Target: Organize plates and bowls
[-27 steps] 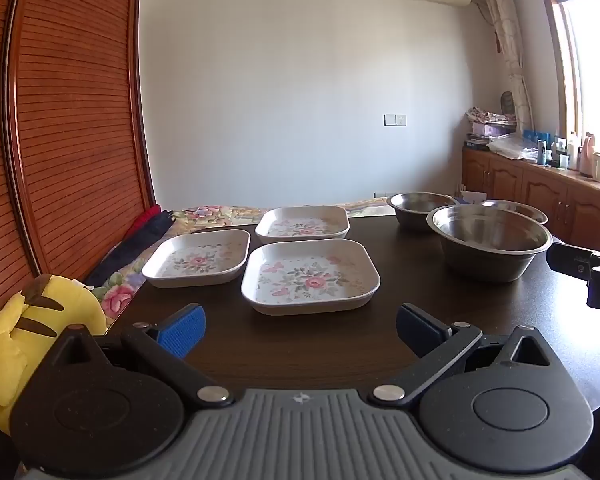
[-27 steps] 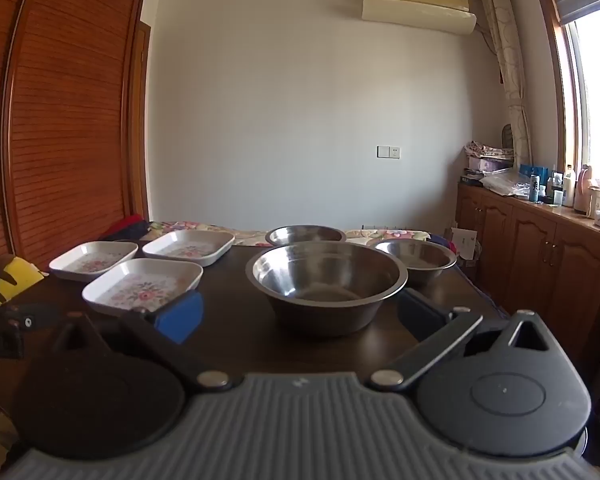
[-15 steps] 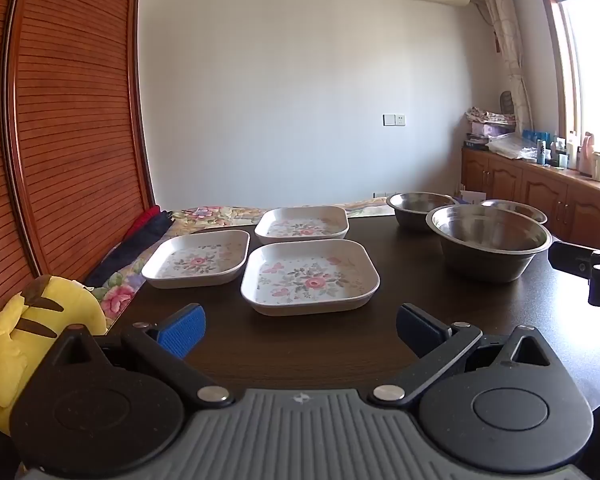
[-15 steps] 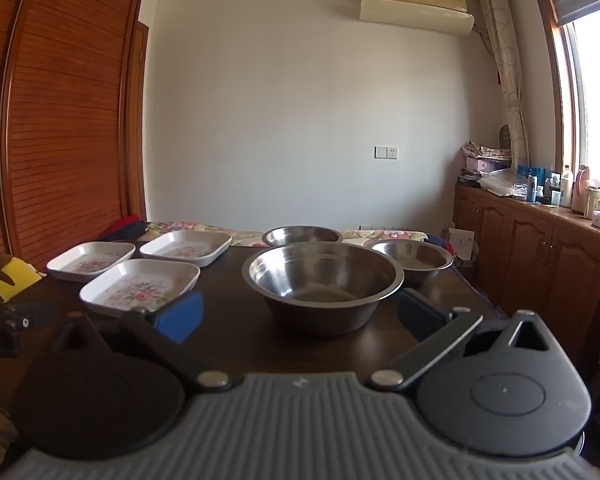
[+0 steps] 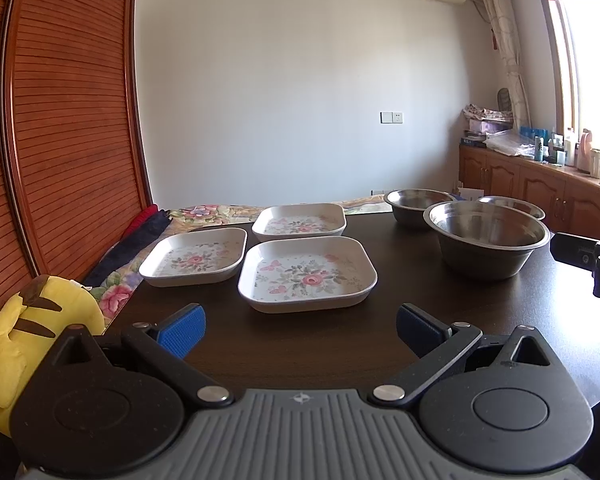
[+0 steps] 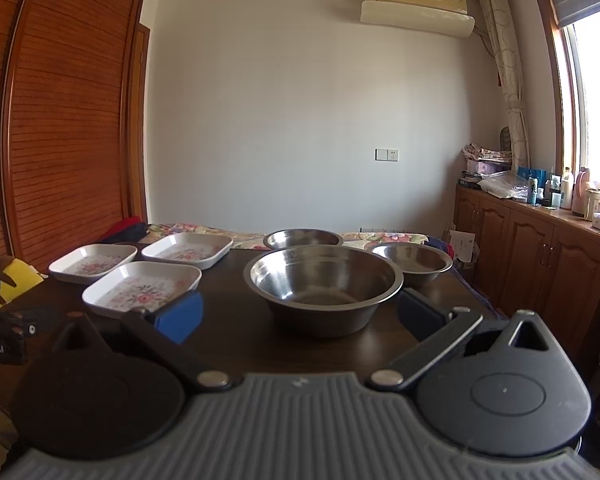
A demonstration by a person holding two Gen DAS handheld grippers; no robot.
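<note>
Left gripper (image 5: 300, 330) wide apart, empty, over near edge of dark table (image 5: 400, 276). Right gripper (image 6: 300, 314) wide apart too, empty.

Left view: three flowered square plates (image 5: 307, 274) close ahead, side by side, none stacked; yellow plush toy (image 5: 28, 332) at table's left edge.

Right view: big steel bowl (image 6: 323, 286) straight ahead, two smaller steel bowls (image 6: 412, 262) behind it, apart; plates off to left. Air conditioner (image 6: 418, 6) high on wall, wooden cabinets (image 6: 540, 256) at right.

Nothing between grippers and dishes.
</note>
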